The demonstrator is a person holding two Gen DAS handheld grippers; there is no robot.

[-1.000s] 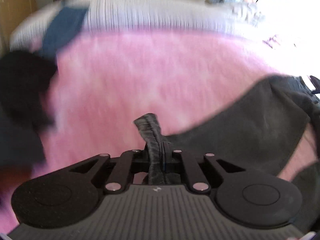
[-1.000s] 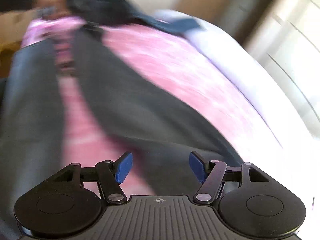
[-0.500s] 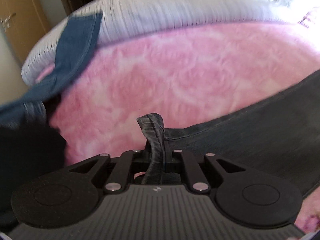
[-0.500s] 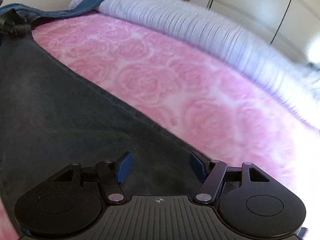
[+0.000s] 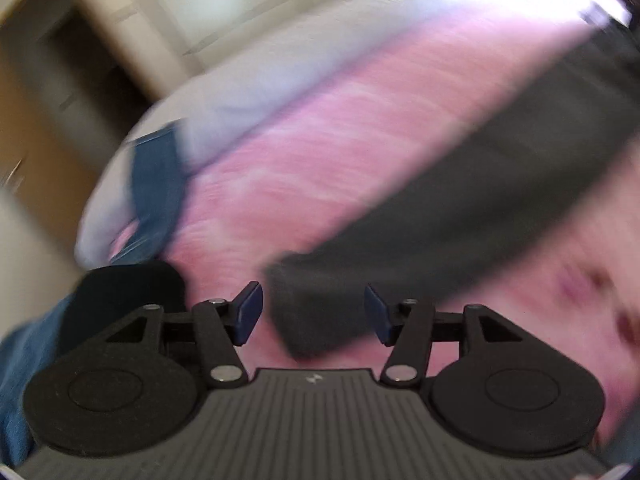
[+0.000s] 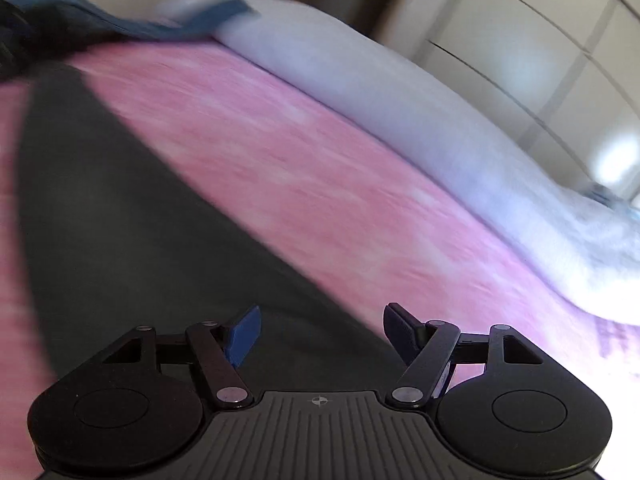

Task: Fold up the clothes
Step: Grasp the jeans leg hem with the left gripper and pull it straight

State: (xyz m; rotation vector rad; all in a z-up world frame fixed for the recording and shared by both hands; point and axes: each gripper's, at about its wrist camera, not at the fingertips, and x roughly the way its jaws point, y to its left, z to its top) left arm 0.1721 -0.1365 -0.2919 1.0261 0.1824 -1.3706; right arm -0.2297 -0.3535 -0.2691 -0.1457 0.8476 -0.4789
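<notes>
Starting at the left, our left tongs [image 5: 312, 316] have let go. Half a second ago they were clamped on a rolled-up corner of the dark grey garment [image 5: 460, 208]; now the jaws are opening, the blue pads [image 5: 248, 316] stand clear of the cloth, and the released end lies on the pink bedspread [image 5: 320, 152] just ahead of the tongs and slightly between them, touching neither pad as far as the blur lets us tell. The view has also swung sideways since then, so the bed now runs at a slant. We judge that the end we were carrying has been set down, meaning one placing or straightening step is finished and the left hand is free for a new hold.

From that end the garment runs as a long dark band up and to the right across the bedspread. A blue denim piece [image 5: 156, 184] hangs over the pale pillow roll [image 5: 248, 92] at the far left edge of the bed, well apart from the grey one.

Moving to the right, our right tongs [image 6: 320, 332] are empty with jaws widening a little further. They hover over the wide part of the same grey garment [image 6: 132, 216], whose edge runs diagonally under them, pink bedspread [image 6: 320, 168] to its right. Nothing is pinched there, so we think the next grip has yet to be chosen.
</notes>
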